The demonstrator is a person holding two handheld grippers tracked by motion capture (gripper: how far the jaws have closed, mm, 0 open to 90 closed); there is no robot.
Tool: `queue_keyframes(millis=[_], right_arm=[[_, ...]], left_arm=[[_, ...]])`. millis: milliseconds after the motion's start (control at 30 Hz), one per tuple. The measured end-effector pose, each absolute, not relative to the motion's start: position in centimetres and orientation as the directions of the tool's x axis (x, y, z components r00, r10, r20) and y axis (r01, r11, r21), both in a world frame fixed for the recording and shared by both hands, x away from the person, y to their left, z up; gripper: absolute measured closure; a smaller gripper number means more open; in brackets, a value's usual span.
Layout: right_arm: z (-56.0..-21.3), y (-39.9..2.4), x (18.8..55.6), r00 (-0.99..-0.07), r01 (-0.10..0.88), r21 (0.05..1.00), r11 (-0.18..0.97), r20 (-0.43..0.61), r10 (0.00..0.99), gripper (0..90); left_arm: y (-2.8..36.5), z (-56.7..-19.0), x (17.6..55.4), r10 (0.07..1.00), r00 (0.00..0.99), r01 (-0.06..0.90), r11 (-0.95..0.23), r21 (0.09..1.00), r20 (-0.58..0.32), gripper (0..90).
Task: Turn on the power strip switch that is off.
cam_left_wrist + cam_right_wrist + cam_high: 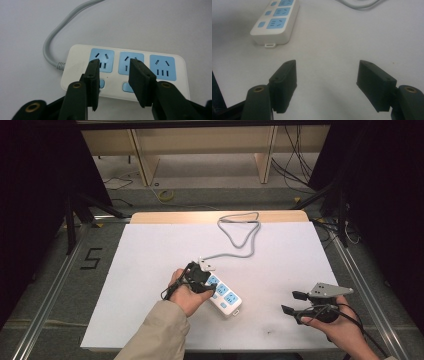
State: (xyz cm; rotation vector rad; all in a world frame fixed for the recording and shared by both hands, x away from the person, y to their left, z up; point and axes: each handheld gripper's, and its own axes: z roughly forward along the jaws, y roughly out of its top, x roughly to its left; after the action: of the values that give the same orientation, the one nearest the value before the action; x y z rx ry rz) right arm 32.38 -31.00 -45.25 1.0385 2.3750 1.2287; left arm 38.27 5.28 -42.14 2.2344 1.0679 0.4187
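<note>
A white rectangular worktop point(150, 270) with a pale wooden strip along its far edge takes up the middle of the frame. On it, just below centre, lies a white plastic power strip point(226, 296) with three light blue sockets, angled toward the lower right; its grey cable point(240, 232) loops up toward the top edge of the worktop. A dark smudge marks the sheet at lower centre. On the grey floor at left sits a black taped figure 5 point(91, 258). A coil of yellow cord point(166, 195) lies upper centre, before a light wooden shelf frame point(145, 160). Black cables point(295, 165) trail at upper right.
</note>
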Motion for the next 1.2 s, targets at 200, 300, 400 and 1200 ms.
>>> queue_keyframes(millis=[200,300,400,1200], right_arm=[[-45.2,-31.1,32.4,-0.706,0.473,0.794,0.383,0.081,0.704,32.6],[-45.2,-31.1,32.4,-0.704,0.473,0.794,0.381,0.081,0.706,32.5],[-45.2,-31.1,32.4,-0.703,0.473,0.795,0.38,0.081,0.706,32.5],[-45.2,-31.1,32.4,-0.703,0.472,0.796,0.379,0.08,0.707,32.3]], left_arm=[[6.0,-41.9,38.2,0.774,0.633,0.572,-0.483,0.663,0.017,46.7],[6.4,-41.9,38.1,0.771,0.635,0.553,-0.492,0.672,0.042,40.7],[6.9,-41.8,38.0,0.774,0.632,0.546,-0.489,0.68,0.049,36.6],[10.0,-42.0,36.7,0.77,0.638,0.535,-0.428,0.728,-0.017,25.6]])
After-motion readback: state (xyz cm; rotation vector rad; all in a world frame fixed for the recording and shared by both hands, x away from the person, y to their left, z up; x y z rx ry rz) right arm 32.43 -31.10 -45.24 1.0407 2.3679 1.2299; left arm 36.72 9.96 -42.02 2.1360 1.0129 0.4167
